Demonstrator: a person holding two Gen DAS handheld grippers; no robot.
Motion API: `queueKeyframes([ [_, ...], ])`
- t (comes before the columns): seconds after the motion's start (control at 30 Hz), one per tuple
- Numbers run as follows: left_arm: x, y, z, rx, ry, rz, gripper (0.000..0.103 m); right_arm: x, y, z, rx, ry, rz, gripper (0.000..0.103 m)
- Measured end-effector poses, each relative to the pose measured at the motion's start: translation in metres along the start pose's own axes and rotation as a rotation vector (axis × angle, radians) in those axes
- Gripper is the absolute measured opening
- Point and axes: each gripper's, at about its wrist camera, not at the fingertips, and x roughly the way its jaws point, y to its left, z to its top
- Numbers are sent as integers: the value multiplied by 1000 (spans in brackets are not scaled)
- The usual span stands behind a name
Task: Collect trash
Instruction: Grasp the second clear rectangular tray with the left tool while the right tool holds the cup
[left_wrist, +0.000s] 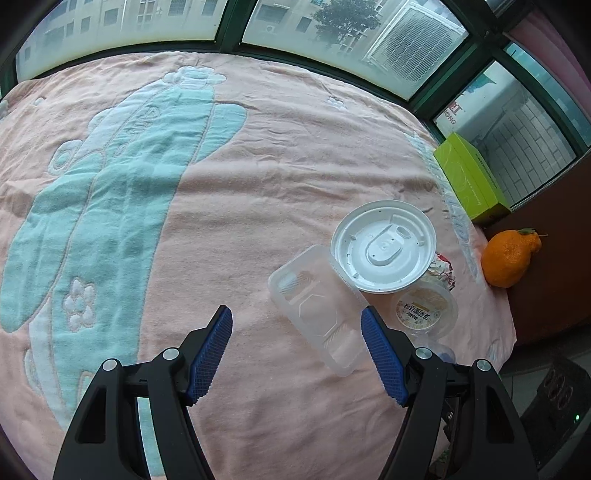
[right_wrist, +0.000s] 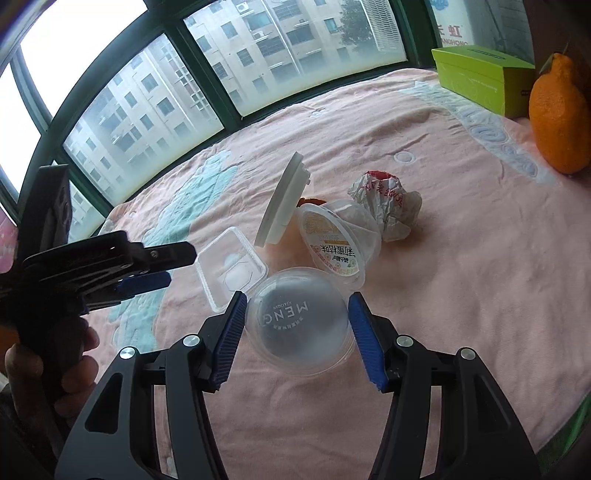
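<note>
The clear round plastic lid printed MENG (right_wrist: 297, 325) lies on the pink bedspread (right_wrist: 461, 295) between the right gripper (right_wrist: 295, 332) pads, which flank its rim without visibly pressing. Pinched edgewise, it could flex and squirt out (thin, slick plastic). The left gripper (left_wrist: 295, 350) gapes wide, empty, over the clear rectangular tray (left_wrist: 317, 306).
</note>
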Motion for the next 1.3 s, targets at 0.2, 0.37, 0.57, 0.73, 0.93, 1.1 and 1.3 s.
queueKeyframes([
  [0.2, 20, -14, 3, -30, 40, 26, 75, -25, -11, -7, 27, -32, 8, 57],
  [0.37, 32, -23, 3, -22, 54, 92, 82, -35, -21, -10, 55, -44, 12, 57],
  [0.57, 35, -22, 6, -69, 60, 79, 86, -38, -28, -16, 75, -46, 19, 57],
  [0.73, 40, -26, 8, -78, 63, 109, 88, -41, -31, -19, 89, -50, 25, 57],
  [0.93, 50, -30, 5, -82, 82, 131, 88, -42, -33, -20, 97, -52, 23, 57],
  [1.1, 54, -34, 6, -67, 79, 151, 88, -45, -32, -21, 84, -50, 13, 57],
  [1.3, 54, -38, 6, -46, 74, 160, 75, -50, -34, -23, 87, -58, 2, 57],
])
